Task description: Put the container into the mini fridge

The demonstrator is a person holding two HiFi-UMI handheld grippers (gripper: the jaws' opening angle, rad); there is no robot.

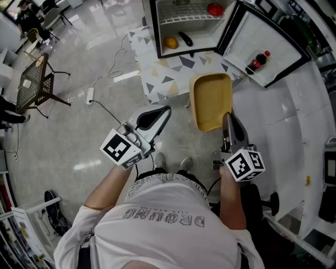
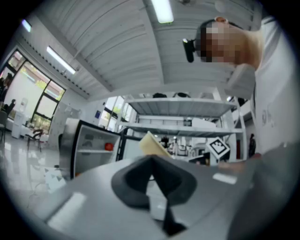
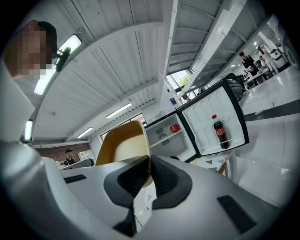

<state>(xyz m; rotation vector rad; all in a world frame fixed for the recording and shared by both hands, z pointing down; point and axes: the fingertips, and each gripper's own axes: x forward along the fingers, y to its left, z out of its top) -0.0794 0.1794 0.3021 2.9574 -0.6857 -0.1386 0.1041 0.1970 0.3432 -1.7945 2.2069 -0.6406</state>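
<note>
1. A table (image 1: 157,73) with a triangle-patterned top stands at upper centre.
2. Above it lie an orange fruit (image 1: 170,42) and a black object (image 1: 185,38) side by side, with a red fruit (image 1: 214,9) higher up on the right.
3. A cola bottle (image 1: 257,61) with a red cap lies at upper right.
4. A dark chair (image 1: 34,84) stands at upper left.
5. A white power strip (image 1: 90,95) lies on the floor right of the chair, with a cable (image 1: 116,63) looping towards the table.
6. A dark shoe (image 1: 52,210) sits at lower left.

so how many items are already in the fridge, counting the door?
4: a red round item on the upper shelf, an orange fruit and a dark object below it, a bottle in the door. The fridge is cropped at the top; more may be hidden.
</note>
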